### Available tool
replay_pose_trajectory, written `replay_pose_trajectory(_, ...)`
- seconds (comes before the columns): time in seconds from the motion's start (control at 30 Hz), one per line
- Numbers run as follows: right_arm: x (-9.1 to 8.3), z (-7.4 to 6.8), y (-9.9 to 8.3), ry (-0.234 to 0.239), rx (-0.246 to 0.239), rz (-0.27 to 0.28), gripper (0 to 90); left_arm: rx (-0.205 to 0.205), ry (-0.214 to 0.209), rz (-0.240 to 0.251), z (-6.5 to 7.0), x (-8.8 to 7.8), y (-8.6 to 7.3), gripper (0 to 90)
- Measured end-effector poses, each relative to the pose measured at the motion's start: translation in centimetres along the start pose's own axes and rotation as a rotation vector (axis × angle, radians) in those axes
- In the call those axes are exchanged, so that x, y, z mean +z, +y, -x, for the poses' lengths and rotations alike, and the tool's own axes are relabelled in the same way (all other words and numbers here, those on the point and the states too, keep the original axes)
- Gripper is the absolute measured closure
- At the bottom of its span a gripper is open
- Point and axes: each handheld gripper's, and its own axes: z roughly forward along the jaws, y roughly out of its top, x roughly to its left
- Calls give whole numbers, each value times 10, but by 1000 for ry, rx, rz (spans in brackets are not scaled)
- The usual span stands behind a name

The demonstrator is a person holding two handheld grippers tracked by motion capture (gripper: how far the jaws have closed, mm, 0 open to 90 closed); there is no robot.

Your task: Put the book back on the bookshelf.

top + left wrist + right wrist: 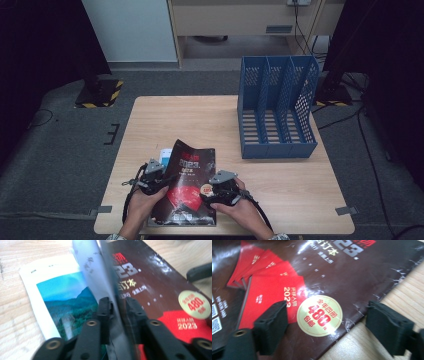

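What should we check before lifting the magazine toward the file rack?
1. Left tool gripping the cover edge of the magazine: ok, jaws closed on it.
2. Whole magazine in that grip: not ok, only the lifted cover.
3. Right tool gripping: not ok, jaws wide open over the cover's right edge.
4. Booklet underneath free to stay behind: cannot tell.
5. File rack upright, slots free: ok.
6. Table path to rack clear: ok.

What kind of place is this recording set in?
Probably an office or lab recording room: a small wooden table on grey carpet, a blue file rack for sorting papers, a dark magazine being handled, and cables with stand bases on the floor.
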Motion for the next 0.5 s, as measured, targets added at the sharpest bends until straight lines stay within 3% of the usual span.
replay_pose_trajectory(0.13,0,1,-1,13,-9,-7,109,58,9,37,8,-7,3,841)
replay_pose_trajectory(0.27,-1,5,0,31,23,-3,94,86,-17,80,11,-17,5,889)
replay_pose_trajectory(0.5,-2,18,6,46,70,17,95,127,-32,124,15,-24,7,895)
